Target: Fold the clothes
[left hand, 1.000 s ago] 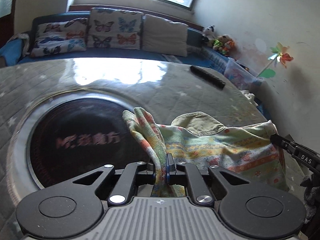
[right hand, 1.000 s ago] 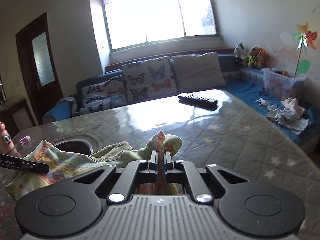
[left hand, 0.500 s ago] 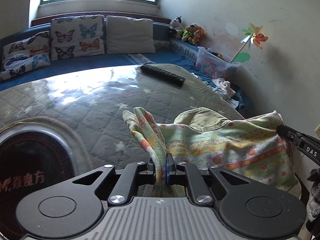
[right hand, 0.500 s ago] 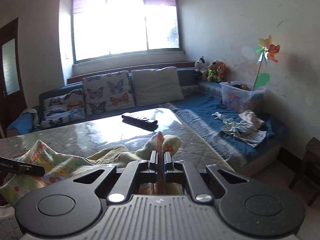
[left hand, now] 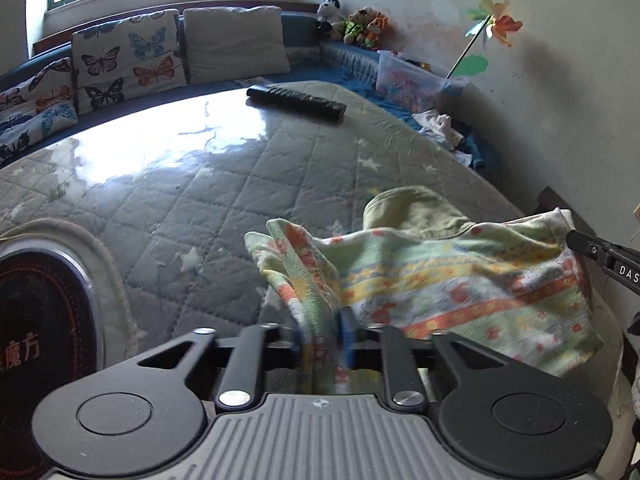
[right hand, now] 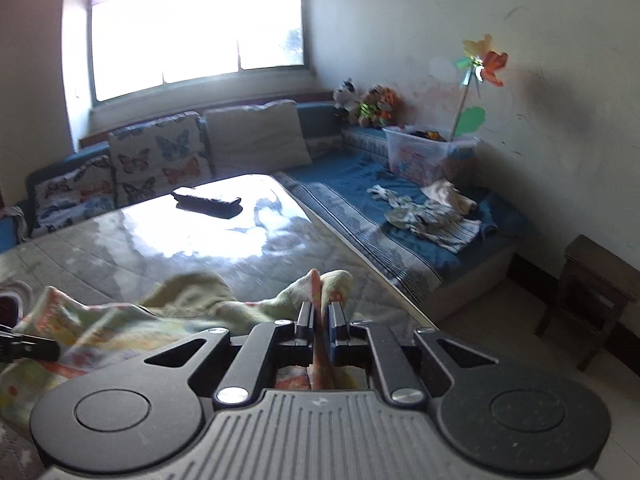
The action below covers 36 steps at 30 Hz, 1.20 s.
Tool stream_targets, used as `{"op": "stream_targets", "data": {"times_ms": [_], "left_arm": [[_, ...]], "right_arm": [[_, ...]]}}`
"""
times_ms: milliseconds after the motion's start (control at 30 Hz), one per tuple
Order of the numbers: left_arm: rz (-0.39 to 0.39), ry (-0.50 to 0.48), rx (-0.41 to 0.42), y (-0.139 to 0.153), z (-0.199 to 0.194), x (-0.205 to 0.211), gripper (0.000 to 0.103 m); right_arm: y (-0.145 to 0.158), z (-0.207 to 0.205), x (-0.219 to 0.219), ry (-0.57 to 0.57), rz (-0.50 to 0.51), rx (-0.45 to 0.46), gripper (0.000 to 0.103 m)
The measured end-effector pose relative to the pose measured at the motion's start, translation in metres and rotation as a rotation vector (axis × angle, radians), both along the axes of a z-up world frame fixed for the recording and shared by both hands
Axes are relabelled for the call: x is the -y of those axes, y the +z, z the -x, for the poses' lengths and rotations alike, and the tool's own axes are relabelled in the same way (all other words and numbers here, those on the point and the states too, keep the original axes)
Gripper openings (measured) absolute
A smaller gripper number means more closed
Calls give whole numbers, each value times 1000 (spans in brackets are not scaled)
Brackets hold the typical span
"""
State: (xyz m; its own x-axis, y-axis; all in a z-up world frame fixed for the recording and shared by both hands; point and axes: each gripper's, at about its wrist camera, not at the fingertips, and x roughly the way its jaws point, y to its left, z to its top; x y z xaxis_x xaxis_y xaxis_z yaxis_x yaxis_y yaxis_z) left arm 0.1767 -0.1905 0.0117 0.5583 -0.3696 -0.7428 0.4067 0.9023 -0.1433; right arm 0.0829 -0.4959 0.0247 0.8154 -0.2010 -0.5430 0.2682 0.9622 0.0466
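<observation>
The pastel striped cotton garment with an olive collar hangs stretched between both claws above the quilted grey table, near its right edge. The left claw and right claw each pinch a corner, so its long axis runs claw to claw.

The garment is pale green and cream with yellow, orange and blue-green stripes and small red-orange motifs; its lining shows plain olive green. The table cover is grey-green, quilted in diamonds, with pale stars. At the table's left edge a round black panel carries red characters. The remote near the far edge is black. The cushions are cream with blue, orange and black butterflies; one cushion is plain beige. The sofa is blue. The pinwheel is orange, yellow and green.
</observation>
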Motion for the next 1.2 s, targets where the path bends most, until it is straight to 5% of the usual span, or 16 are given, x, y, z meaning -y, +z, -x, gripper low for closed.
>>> {"op": "stream_targets", "data": {"times_ms": [100, 233, 533, 733, 1067, 1200], "left_arm": [[-23, 4, 13, -2, 4, -6, 53], [-45, 11, 30, -2, 14, -12, 76], [-92, 2, 71, -4, 40, -20, 100], [-85, 3, 93, -3, 54, -26, 103], [-105, -23, 119, -7, 79, -26, 103], [-105, -26, 120, -10, 86, -30, 103]], "right_arm": [[-3, 4, -5, -4, -3, -2, 10], [-4, 9, -18, 25, -23, 4, 39], [-16, 22, -56, 117, -52, -15, 61], [-16, 35, -66, 134, -66, -5, 84], [-18, 58, -84, 140, -47, 6, 103], [-18, 67, -91, 142, -28, 4, 103]]}}
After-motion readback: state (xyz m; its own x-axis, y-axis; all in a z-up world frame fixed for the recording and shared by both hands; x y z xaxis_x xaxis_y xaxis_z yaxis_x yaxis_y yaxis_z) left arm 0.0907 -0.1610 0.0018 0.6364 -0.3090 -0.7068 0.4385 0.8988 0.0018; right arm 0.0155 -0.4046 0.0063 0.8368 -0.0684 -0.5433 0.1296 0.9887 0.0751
